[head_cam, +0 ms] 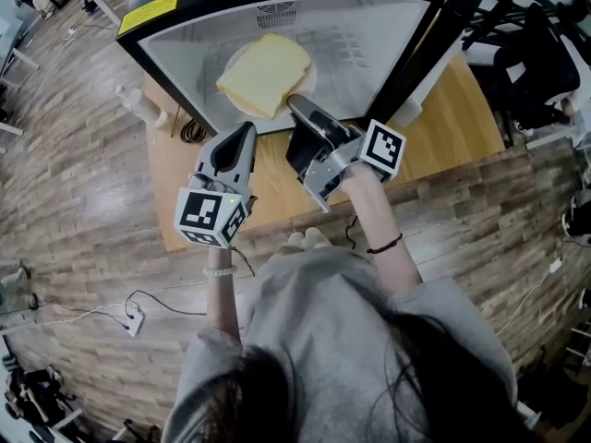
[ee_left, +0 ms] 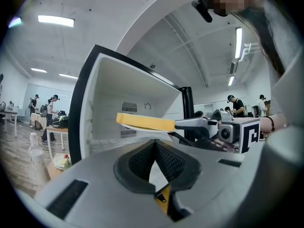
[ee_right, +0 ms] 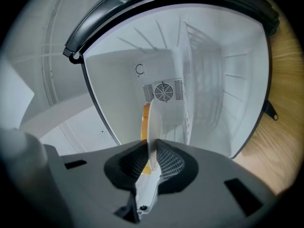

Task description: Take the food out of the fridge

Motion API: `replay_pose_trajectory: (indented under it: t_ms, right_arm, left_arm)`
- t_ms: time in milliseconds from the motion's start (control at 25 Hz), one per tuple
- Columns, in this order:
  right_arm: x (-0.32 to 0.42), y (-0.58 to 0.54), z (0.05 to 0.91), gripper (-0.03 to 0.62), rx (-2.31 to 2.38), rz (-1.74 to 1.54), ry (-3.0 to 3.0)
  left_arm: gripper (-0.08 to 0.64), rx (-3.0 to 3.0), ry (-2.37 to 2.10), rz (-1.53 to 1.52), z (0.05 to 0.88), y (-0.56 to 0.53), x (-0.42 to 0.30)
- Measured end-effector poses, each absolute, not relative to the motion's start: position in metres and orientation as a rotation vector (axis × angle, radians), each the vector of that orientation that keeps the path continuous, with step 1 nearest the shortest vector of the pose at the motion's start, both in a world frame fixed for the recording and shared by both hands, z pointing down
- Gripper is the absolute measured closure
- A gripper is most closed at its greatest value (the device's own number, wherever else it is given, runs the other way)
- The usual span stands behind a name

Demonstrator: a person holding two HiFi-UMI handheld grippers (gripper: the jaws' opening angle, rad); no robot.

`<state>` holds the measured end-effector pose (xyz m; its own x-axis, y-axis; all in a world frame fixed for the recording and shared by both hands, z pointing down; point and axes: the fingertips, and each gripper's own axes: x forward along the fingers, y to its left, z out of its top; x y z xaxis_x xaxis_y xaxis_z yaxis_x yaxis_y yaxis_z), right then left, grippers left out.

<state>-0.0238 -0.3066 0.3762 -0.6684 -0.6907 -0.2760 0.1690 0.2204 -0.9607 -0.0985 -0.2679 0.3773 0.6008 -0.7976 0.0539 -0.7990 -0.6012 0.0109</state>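
Observation:
A thick yellow slice of food (head_cam: 263, 72) lies on a white plate (head_cam: 307, 83) at the mouth of the open small fridge (head_cam: 369, 26). My right gripper (head_cam: 297, 104) is shut on the plate's near rim. In the right gripper view the plate (ee_right: 153, 120) stands edge-on between the pads, with the food (ee_right: 143, 122) on its left face. My left gripper (head_cam: 242, 129) hovers beside it, just left, shut and holding nothing. The left gripper view shows its own shut jaws (ee_left: 154, 144), the food (ee_left: 145, 122) and the right gripper (ee_left: 190, 125) level ahead.
The fridge stands on a wooden table (head_cam: 452, 118), its black door (head_cam: 434, 53) swung open at the right. A wire shelf (ee_right: 190, 80) and fan vent (ee_right: 163, 91) are inside. A bottle (head_cam: 138, 104) and a cable (head_cam: 191, 132) sit at the table's left.

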Motion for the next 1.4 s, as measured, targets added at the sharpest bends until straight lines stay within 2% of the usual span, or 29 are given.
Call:
replay_pose_trajectory:
  t_ms: [1400]
  right_arm:
    - [-0.010,-0.291,0.396,0.543,-0.513,-1.590,1.758]
  left_arm:
    - [0.552,2.760,-1.384,0.082,0.386,-0.270,-0.112]
